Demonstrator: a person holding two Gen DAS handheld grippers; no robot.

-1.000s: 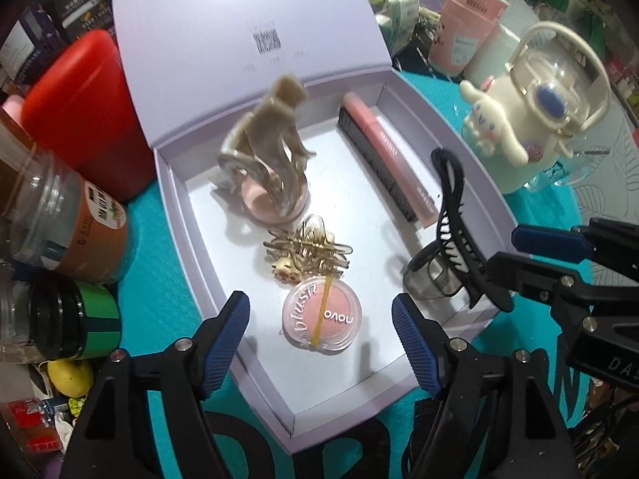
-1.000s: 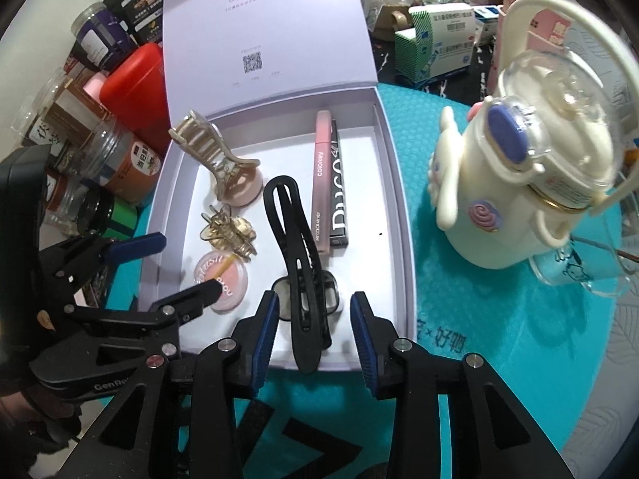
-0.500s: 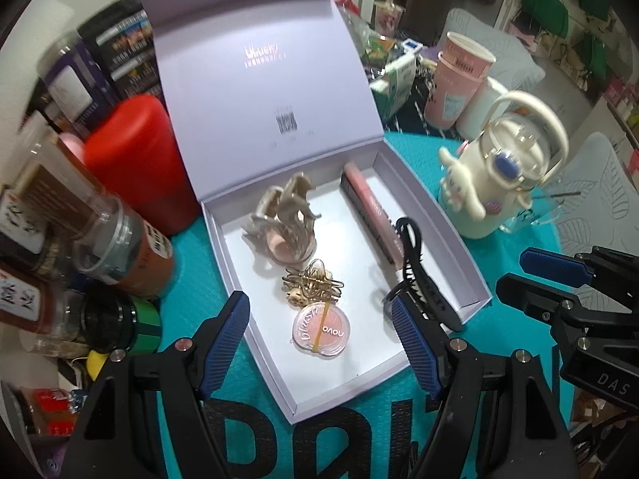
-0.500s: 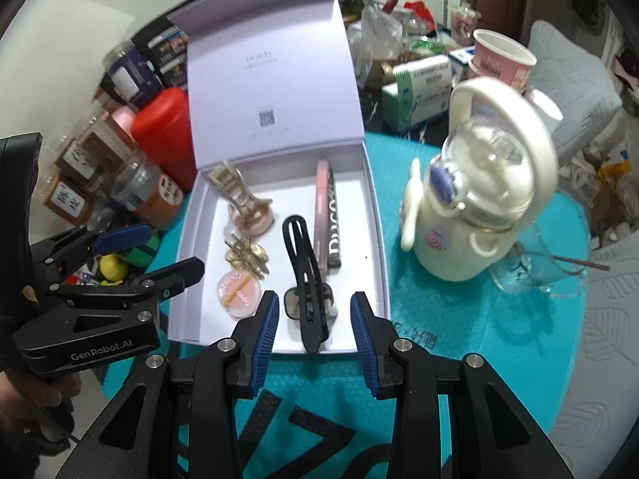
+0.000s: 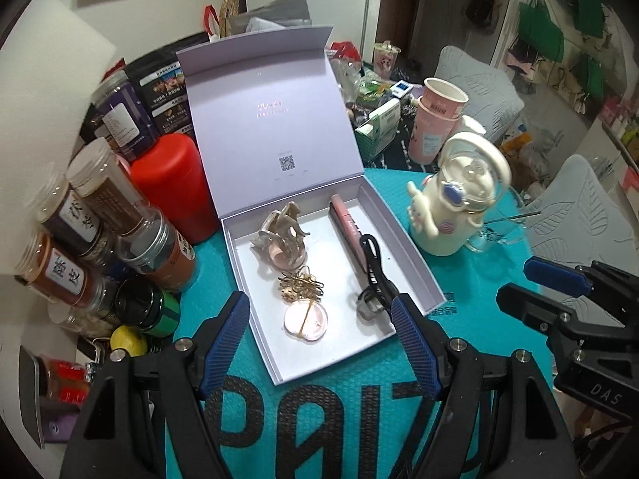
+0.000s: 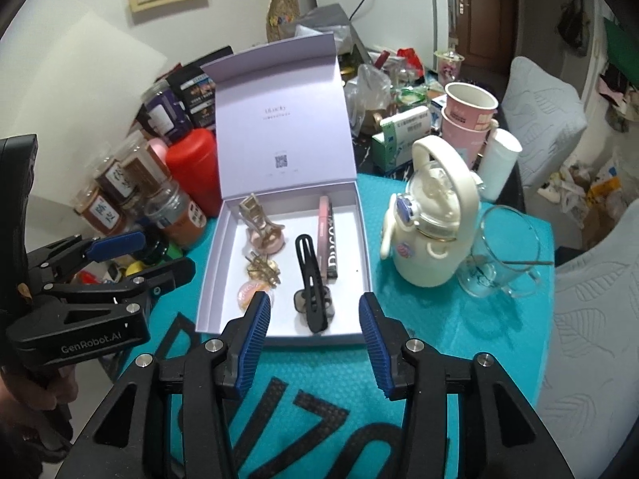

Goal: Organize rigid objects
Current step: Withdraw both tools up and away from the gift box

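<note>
An open lilac box (image 5: 415, 263) (image 6: 215, 275) lies on the teal mat with its lid upright. Inside it lie a beige claw clip (image 5: 285, 225) (image 6: 259, 219), a gold hair clip (image 5: 301, 283) (image 6: 263, 269), a round pink blush compact (image 5: 305, 321) (image 6: 249, 293), a pink tube (image 5: 347, 231) (image 6: 324, 215) and a long black hair clip (image 5: 373, 267) (image 6: 311, 279). My left gripper (image 5: 321, 339) hangs open above the box's near edge, holding nothing. My right gripper (image 6: 315, 343) is also above the near edge; its jaws are opening and nothing is between them.
Spice jars (image 5: 100, 231) and a red canister (image 5: 171, 187) crowd the box's left side. A cream character bottle (image 5: 459, 207) (image 6: 435, 219) and a glass mug (image 6: 507, 251) stand to its right. Pink paper cups (image 6: 467, 119) and cartons sit behind.
Both grippers have risen and drawn back from the box, so it looks smaller. The right gripper's jaws have widened. The black hair clip stays in the box.
</note>
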